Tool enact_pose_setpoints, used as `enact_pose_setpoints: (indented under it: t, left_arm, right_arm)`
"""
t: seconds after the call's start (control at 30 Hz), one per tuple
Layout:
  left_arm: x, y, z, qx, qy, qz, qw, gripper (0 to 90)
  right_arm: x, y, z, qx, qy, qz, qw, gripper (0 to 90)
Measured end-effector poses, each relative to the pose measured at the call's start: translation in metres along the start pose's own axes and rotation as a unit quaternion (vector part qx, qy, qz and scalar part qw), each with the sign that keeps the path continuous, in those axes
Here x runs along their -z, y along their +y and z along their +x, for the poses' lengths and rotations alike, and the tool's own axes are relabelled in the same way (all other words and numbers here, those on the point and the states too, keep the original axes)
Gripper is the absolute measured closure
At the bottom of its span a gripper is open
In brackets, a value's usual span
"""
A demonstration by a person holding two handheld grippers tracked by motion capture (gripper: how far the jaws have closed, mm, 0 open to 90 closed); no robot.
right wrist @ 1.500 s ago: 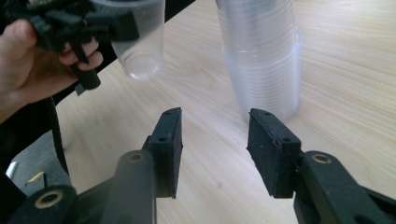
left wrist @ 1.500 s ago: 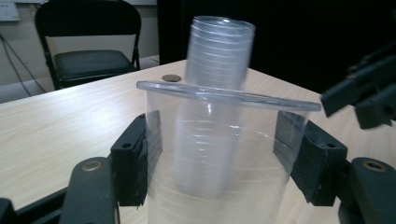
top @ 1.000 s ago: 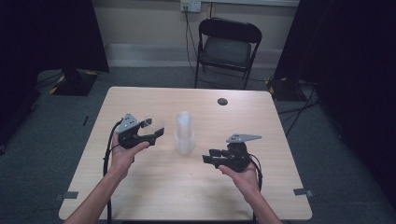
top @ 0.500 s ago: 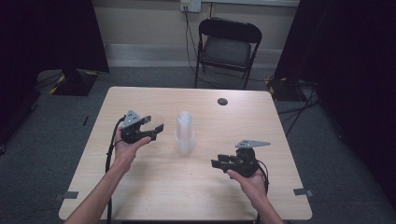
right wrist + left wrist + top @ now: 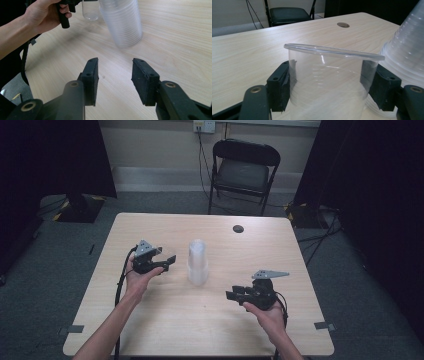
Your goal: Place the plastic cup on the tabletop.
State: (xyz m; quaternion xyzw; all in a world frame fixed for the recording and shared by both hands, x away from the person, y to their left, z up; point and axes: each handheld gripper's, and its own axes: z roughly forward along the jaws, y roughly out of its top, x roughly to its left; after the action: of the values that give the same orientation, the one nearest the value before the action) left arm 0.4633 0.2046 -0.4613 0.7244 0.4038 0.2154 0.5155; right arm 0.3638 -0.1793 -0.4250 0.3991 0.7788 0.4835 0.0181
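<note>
- Firstly, the room: dark curtains stand on both sides, the floor is grey carpet, and a black folding chair (image 5: 244,170) stands behind the table, near the wall.
- Next, the table (image 5: 150,320) is of pale wood, flat and smooth, with a small dark disc (image 5: 238,228) near its far edge. I judge that a light cup may slide on such a surface if it is pushed.
- At the middle of the table stands the stack (image 5: 197,262) of clear plastic cups, mouth down. It is between the two grippers and touches neither of them.
- To the right, the right gripper (image 5: 235,295) is held low over the table, well apart from the stack. Its jaws are spread and nothing is between them.
- To the left, the left gripper (image 5: 167,261) is just beside the stack. Its jaws are pressed on one single cup (image 5: 329,82), one pad on each side of the wall, a little below the rim.
- Lastly, the cup looks thin, very light and slippery. I judge that it will bend or crack under a hard squeeze. The best place for a hold seems to be just below the rim, where the rolled edge makes it stiffer.
</note>
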Motion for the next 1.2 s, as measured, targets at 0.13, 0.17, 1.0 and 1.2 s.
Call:
enact_pose_setpoints:
  t: [0.13,0.17,1.0,1.2]
  left_arm:
    - [-0.001,-0.004,0.001,0.005,0.0,0.003,1.0,27.9]
    - [-0.001,-0.004,0.001,0.006,0.001,0.008,0.9999,27.7]
    - [-0.003,-0.015,0.005,0.013,0.004,0.047,0.9988,18.2]
    - [0.001,-0.016,0.005,0.01,0.012,0.06,0.9981,15.7]
  right_arm:
    - [-0.001,0.0,0.0,0.0,-0.005,0.003,1.0,56.7]
    - [-0.001,0.0,0.0,0.0,-0.005,0.002,1.0,56.6]
    - [-0.001,-0.001,0.0,0.0,-0.009,0.002,1.0,55.8]
    - [0.002,-0.002,0.001,0.0,-0.012,0.001,0.9999,55.4]
